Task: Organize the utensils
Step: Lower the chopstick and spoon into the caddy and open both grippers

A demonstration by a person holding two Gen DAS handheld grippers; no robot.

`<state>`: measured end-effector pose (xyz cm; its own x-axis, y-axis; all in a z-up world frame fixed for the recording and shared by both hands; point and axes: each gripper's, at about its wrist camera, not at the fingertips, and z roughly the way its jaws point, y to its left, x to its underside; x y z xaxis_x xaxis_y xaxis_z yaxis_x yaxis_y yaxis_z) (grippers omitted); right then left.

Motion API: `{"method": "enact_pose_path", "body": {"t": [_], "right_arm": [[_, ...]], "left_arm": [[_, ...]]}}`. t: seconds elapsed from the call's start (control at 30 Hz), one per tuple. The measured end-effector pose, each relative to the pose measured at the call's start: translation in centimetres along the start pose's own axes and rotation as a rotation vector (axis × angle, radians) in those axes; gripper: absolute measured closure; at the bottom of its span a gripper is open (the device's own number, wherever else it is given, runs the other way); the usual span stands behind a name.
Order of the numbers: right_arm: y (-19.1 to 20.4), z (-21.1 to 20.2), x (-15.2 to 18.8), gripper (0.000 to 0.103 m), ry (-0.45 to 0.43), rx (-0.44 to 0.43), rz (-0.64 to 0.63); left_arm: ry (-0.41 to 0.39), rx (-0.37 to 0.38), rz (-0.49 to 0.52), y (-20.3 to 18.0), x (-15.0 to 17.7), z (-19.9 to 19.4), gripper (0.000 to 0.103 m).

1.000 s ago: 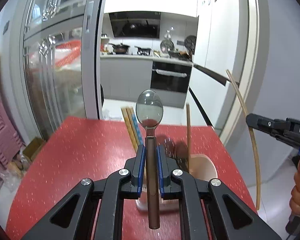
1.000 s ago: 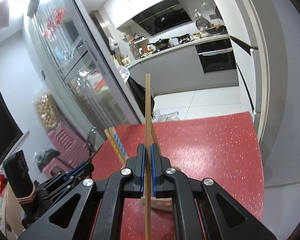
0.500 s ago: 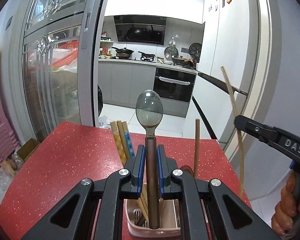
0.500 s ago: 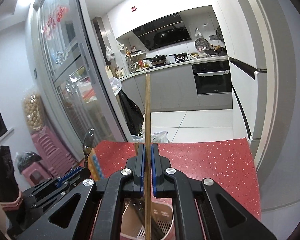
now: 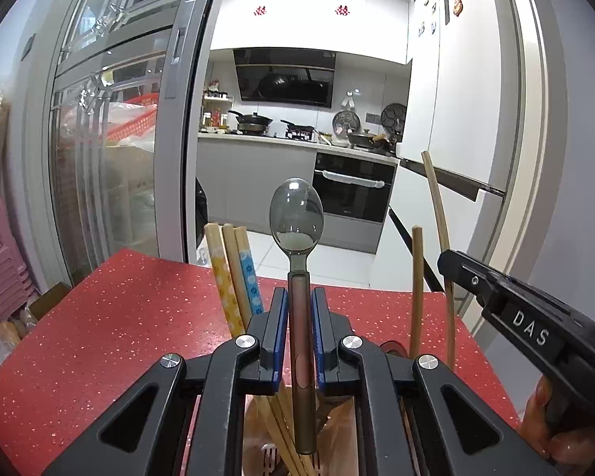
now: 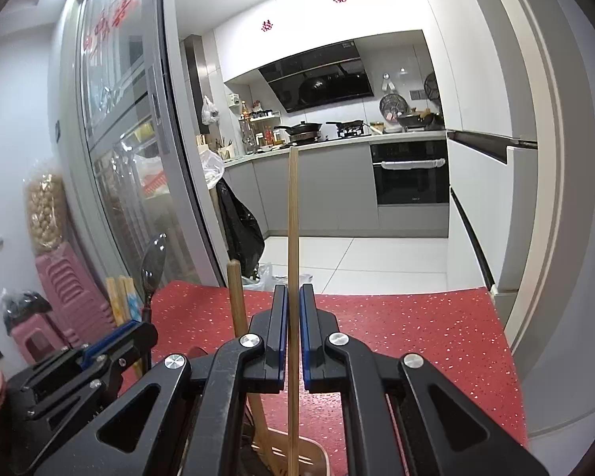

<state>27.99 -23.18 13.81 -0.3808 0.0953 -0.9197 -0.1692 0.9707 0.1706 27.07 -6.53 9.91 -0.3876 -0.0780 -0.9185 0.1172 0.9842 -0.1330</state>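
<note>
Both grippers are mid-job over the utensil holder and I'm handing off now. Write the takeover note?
Left gripper: shut on spoon, bowl up, handle end just inside the holder.
Right gripper: shut on chopstick, upright, lower end at the holder's rim.
Holder stands on the red table; patterned chopsticks and a wooden handle are already in it.
Done: both items picked up and brought over.
Left: lower each, open the fingers, withdraw.

Black grippers (image 5: pixel 298 329), blue pads (image 5: pixel 278 333), silver screws, white "DAS" marking
</note>
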Motion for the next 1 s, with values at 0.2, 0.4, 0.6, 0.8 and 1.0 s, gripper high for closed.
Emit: {"method": "enact_pose_path", "body": {"t": [0.2, 0.4, 0.6, 0.8, 1.0], "right_arm": [[1.0, -0.3, 2.0, 0.097, -0.021, 0.024, -0.08], [1.6, -1.3, 3.6, 0.097, -0.014, 0.016, -0.125], [1.7, -2.2, 4.5, 0.097, 0.016, -0.005, -0.128], [1.3, -2.1, 5.4, 0.097, 0.072, -0.021, -0.1], [0.9, -1.9, 5.5, 0.097, 0.123, -0.04, -0.072]], "left_arm": [[-0.03, -0.026, 0.033, -0.4, 1.5, -0.3, 0.066], [-0.024, -0.029, 0.076, -0.9, 2.6, -0.6, 0.066], [0.009, -0.029, 0.085, -0.9, 3.3, -0.8, 0.066], [0.045, -0.034, 0.1, -0.9, 3.5, -0.9, 0.066], [0.09, -0.024, 0.111, -0.8, 3.6, -0.7, 0.065]]}}
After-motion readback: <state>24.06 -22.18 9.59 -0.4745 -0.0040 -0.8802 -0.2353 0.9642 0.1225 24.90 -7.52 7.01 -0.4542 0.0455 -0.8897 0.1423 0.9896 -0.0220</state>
